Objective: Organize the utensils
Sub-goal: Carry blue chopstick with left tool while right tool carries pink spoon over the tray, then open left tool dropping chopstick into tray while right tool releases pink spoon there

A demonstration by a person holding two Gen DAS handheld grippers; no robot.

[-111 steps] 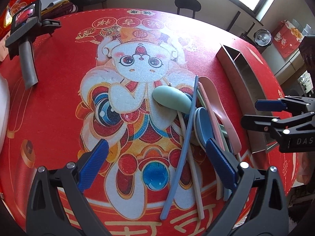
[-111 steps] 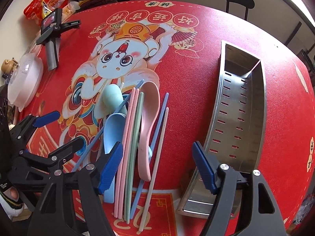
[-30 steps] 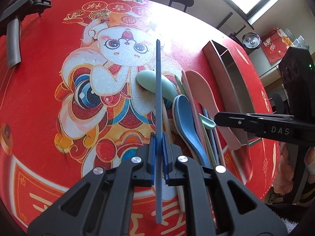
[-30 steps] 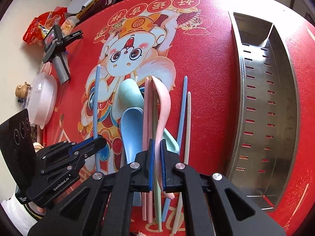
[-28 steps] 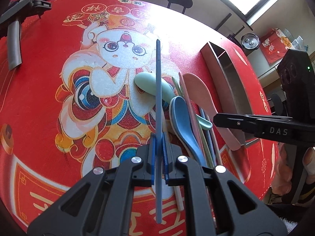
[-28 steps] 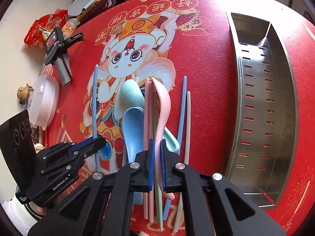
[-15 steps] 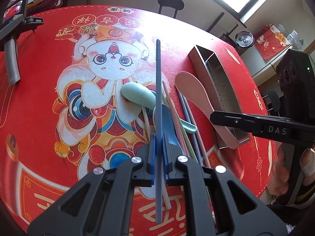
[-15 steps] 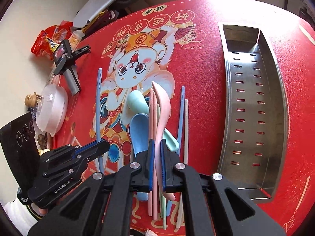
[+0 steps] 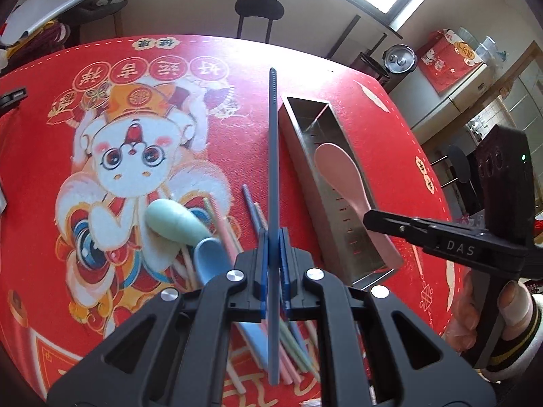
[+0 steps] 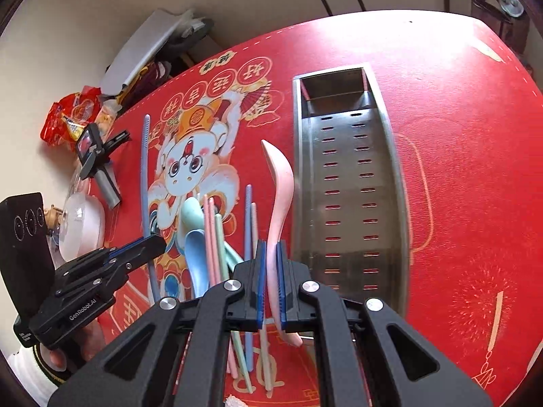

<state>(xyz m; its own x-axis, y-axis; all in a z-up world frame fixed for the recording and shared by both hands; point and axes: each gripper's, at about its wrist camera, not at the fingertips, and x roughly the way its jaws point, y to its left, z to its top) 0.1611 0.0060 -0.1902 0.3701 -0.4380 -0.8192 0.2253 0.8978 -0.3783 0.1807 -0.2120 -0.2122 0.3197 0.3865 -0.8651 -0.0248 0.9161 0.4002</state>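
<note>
My left gripper (image 9: pixel 271 249) is shut on a blue chopstick (image 9: pixel 273 156), which sticks straight out ahead, lifted off the red printed tablecloth (image 9: pixel 51 183). My right gripper (image 10: pixel 270 264) is shut on the handle of a pink spoon (image 10: pixel 280 183), raised beside the steel utensil tray (image 10: pixel 353 190). In the left wrist view that pink spoon (image 9: pixel 342 176) hangs over the tray (image 9: pixel 325 176). On the cloth lie a green spoon (image 9: pixel 173 224), a light blue spoon (image 9: pixel 210 261) and several pink, green, blue and cream chopsticks (image 10: pixel 217 237).
A spare black gripper tool (image 10: pixel 98 166) and a white lidded bowl (image 10: pixel 81 224) sit at the table's left edge, with snack packets (image 10: pixel 68 118) behind them. A black chair (image 9: pixel 259 17) stands beyond the far edge. A person's hand (image 9: pixel 509 315) holds the right gripper.
Both grippers closed on their utensils earlier, then rose and moved toward the tray. The pink spoon left the pile and now hangs over the tray; the blue chopstick is lifted.
</note>
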